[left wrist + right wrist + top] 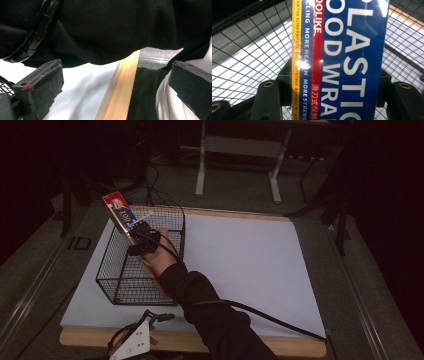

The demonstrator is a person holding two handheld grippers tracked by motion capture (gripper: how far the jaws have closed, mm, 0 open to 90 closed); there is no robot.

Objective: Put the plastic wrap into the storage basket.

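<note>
At the near left edge of the table (280, 347), the left gripper (150, 317) rests low by the wooden rim, its grey three-cornered plate facing up. Its own view shows the two black jaws standing well apart with nothing between them, the pale sheet (82, 92) and the wooden edge strip (122, 87) lying in the gap beyond, and a black sleeve (112, 30) overhead. Further in on the left half of the sheet sits the black wire basket (112, 280). A long box of plastic food wrap (120, 212) stands tilted in it, its lower end down inside the basket near the front wall, its upper red and blue end leaning out over the back left corner. The right gripper (142, 237) is clamped on the box about midway along it, over the basket. In the right gripper view the jaws press both sides of the blue box (352, 62), with basket mesh (249, 57) behind. To the right, the sheet lies bare.
</note>
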